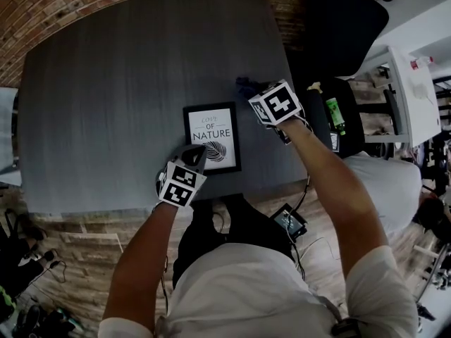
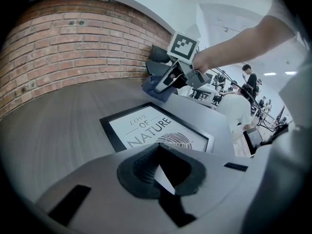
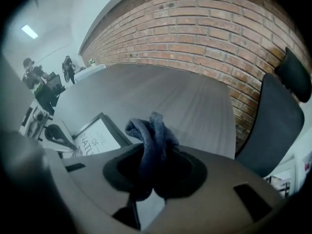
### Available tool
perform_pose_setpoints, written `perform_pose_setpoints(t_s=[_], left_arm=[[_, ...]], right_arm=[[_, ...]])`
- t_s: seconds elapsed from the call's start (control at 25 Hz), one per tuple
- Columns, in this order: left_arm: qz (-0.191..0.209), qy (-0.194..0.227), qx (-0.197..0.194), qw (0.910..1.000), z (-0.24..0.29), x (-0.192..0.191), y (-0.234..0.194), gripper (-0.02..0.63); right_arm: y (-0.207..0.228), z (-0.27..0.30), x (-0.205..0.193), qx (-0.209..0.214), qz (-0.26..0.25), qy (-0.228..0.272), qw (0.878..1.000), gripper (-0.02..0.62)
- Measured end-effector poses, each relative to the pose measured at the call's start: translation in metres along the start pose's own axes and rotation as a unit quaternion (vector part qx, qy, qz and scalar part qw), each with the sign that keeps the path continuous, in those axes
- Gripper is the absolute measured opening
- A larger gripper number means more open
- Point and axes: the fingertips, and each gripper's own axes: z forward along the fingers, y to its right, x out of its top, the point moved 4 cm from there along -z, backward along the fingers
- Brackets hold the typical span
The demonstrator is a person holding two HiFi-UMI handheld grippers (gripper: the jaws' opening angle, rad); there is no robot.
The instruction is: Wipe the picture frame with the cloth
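Observation:
A black picture frame (image 1: 211, 138) with a white "Love of Nature" print lies flat on the dark grey table (image 1: 106, 104), near its front edge. My left gripper (image 1: 200, 153) is shut, with its tips resting at the frame's near left corner; in the left gripper view the frame (image 2: 156, 128) lies just beyond the left gripper (image 2: 158, 152). My right gripper (image 1: 254, 94) is shut on a bunched dark blue cloth (image 1: 245, 85). The cloth sits just past the frame's far right corner, off the print. In the right gripper view the cloth (image 3: 151, 130) bulges out of the right gripper (image 3: 148, 147).
A brick wall (image 1: 70, 5) runs behind the table. A black office chair (image 1: 338, 27) stands at the table's right end, with a white desk (image 1: 412, 97) beyond it. Cables and a device lie on the wood floor (image 1: 289, 220) below the front edge.

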Motion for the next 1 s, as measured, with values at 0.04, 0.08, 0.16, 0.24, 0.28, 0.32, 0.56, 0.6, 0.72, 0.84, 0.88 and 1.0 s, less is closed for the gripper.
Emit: perform_pose_setpoints(t_s=[0.04,0.08,0.16,0.24,0.28,0.32,0.56,0.6,0.72,0.84,0.88,1.0], left_arm=[[-0.008,0.001,-0.005,1.0000,-0.002,0.002,-0.001,0.008],[-0.017,0.003,-0.007,0.9998,-0.005,0.004,-0.002,0.008],[-0.024,0.015,0.004,0.9996,-0.015,0.010,-0.009,0.008],[-0.023,0.019,0.018,0.9994,-0.024,0.013,-0.018,0.008],[-0.022,0.012,0.024,0.9994,-0.027,0.012,-0.024,0.008],[-0.022,0.000,0.026,0.9994,-0.028,0.009,-0.028,0.008],[-0.023,-0.050,0.015,0.9984,-0.026,-0.004,-0.034,0.008],[-0.020,-0.050,0.015,0.9984,-0.026,-0.004,-0.034,0.008],[-0.029,-0.045,0.019,0.9984,-0.025,-0.004,-0.035,0.008],[-0.050,-0.037,0.028,0.9977,-0.025,-0.005,-0.034,0.008],[-0.052,-0.034,0.032,0.9975,-0.026,-0.006,-0.033,0.008],[-0.053,-0.023,0.043,0.9974,-0.026,-0.006,-0.033,0.008]], right_arm=[[-0.002,-0.003,0.002,-0.004,-0.016,0.003,1.000,0.114],[-0.005,-0.006,0.005,-0.006,-0.030,0.006,0.999,0.114],[-0.014,-0.010,0.012,-0.008,-0.058,0.013,0.998,0.114],[-0.024,-0.011,0.019,-0.011,-0.088,0.015,0.996,0.114],[-0.029,-0.011,0.023,-0.013,-0.103,0.014,0.994,0.114],[-0.035,-0.009,0.025,-0.015,-0.119,0.012,0.993,0.114],[-0.072,0.007,0.035,-0.037,-0.243,-0.019,0.969,0.114],[-0.077,0.010,0.037,-0.044,-0.262,-0.024,0.964,0.114],[-0.087,0.020,0.035,-0.065,-0.309,-0.042,0.948,0.114],[-0.094,0.028,0.029,-0.081,-0.347,-0.056,0.933,0.114],[-0.098,0.029,0.028,-0.084,-0.357,-0.060,0.928,0.114],[-0.104,0.030,0.024,-0.092,-0.371,-0.063,0.922,0.112]])
